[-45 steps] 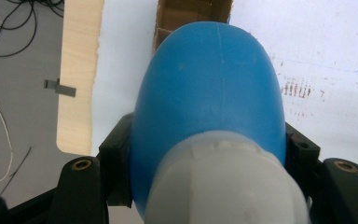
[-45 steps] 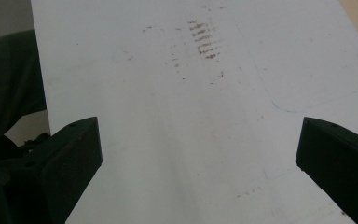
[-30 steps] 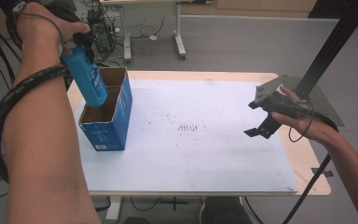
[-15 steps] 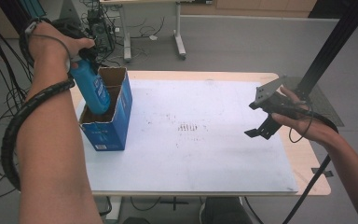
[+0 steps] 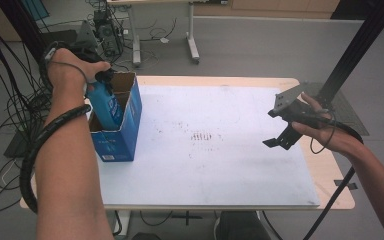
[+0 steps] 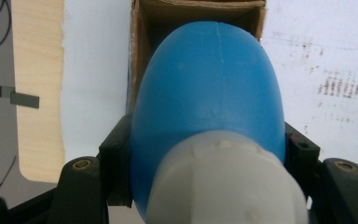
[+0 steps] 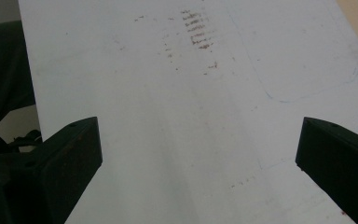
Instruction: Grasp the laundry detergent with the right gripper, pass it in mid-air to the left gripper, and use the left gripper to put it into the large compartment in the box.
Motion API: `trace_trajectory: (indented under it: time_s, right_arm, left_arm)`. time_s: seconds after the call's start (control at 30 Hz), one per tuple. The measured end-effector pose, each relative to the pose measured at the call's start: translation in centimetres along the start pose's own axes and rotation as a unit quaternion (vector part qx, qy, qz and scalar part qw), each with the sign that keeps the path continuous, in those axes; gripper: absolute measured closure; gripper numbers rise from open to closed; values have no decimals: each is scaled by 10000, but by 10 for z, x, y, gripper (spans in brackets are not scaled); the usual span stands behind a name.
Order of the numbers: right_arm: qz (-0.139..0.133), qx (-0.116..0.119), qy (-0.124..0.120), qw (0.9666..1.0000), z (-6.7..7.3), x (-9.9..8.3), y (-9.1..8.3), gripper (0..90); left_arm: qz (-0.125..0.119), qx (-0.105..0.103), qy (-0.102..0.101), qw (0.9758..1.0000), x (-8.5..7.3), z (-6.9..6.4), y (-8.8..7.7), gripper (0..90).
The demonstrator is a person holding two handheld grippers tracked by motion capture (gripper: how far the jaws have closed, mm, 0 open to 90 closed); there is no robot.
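Inside the open blue cardboard box at the white surface's left edge, the left claw clamps a blue plastic bottle; well right of the box, the right claw hovers wide open, empty.

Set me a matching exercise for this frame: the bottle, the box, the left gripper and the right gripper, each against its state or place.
1. blue bottle
2. cardboard box
3. left gripper
4. right gripper

a. jaws wide apart, nothing between them
b. stands open-topped at the table's left
c. partly down inside the box
d. clamped on the bottle

Pairs: 1-c, 2-b, 3-d, 4-a
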State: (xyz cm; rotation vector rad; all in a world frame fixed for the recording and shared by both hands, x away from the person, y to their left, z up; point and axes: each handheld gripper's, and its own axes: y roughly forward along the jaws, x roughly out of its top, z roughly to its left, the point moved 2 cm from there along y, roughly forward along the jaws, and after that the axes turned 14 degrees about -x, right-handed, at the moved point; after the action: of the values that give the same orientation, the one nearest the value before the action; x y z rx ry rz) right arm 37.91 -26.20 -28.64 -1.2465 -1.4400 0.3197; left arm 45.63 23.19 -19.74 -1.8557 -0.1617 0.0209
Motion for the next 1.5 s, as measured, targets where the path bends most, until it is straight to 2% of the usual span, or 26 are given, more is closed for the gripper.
trace_trajectory:
  time_s: [0.2,0.3,0.47,0.83,1.5]
  right_arm:
    - [55,-15,-42,10000,0,-1,3,2]
    - [62,-5,-36,10000,1,-1,4,2]
    - [75,19,-44,10000,1,-2,7,2]
    - [129,61,-46,9999,3,-2,13,2]
    - [200,91,-79,9997,3,0,19,2]
  left_arm:
    - [63,-24,-33,10000,-1,7,20,372]
    - [14,47,8,10000,-2,9,30,372]
    - [71,126,51,9999,-2,12,46,372]
    - [106,104,80,9999,-1,19,70,372]
    - [141,177,226,9995,1,22,91,372]
